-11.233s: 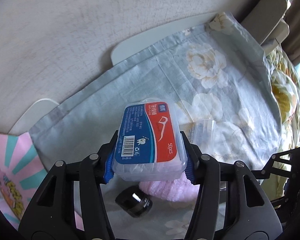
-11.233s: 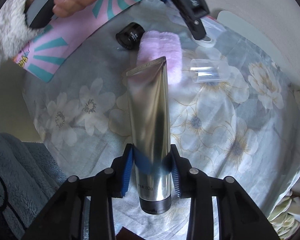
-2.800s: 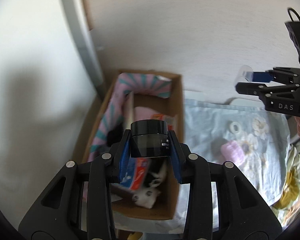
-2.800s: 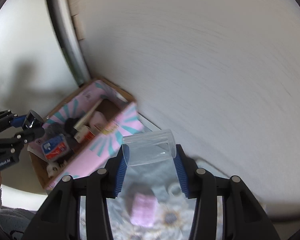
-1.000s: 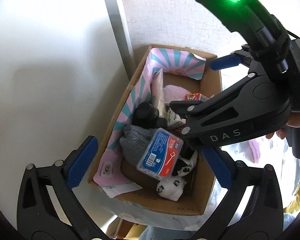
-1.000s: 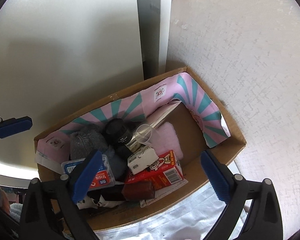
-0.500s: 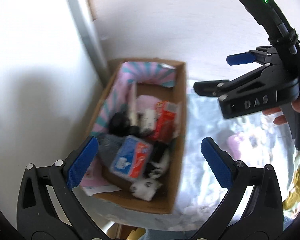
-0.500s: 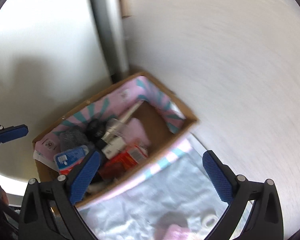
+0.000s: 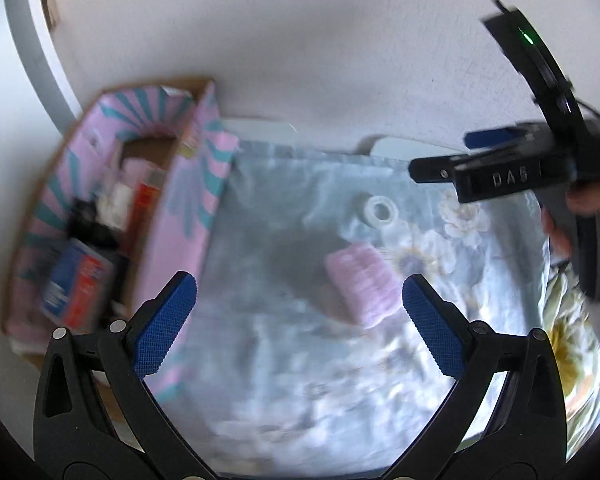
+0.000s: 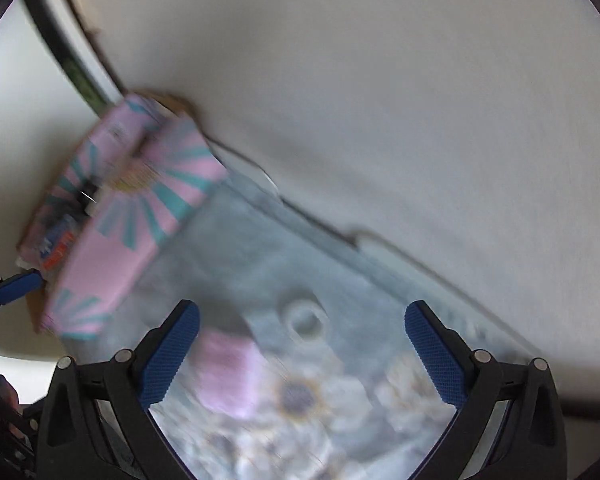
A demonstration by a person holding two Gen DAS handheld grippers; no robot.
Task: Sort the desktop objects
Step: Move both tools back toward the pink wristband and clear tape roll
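Observation:
A pink fluffy pad (image 9: 360, 280) and a white tape ring (image 9: 380, 211) lie on the floral cloth (image 9: 284, 360). My left gripper (image 9: 300, 324) hovers open and empty above the cloth, the pad just ahead between its fingers. My right gripper (image 10: 300, 352) is also open and empty, with the pink pad (image 10: 228, 372) by its left finger and the ring (image 10: 306, 322) ahead. The pink-and-teal cardboard box (image 9: 192, 184) at the left holds the blue-and-red floss case (image 9: 76, 284) among several sorted items. The right gripper (image 9: 496, 160) also shows at upper right in the left wrist view.
A white wall (image 9: 300, 40) backs the table. A hand (image 9: 560, 224) holds the right gripper's handle. The box (image 10: 140, 208) stands at the cloth's left edge. Both views are blurred by motion.
Both grippers have swung right, away from the box and down over the cloth. The pink pad and tape ring now sit ahead of the open fingers.

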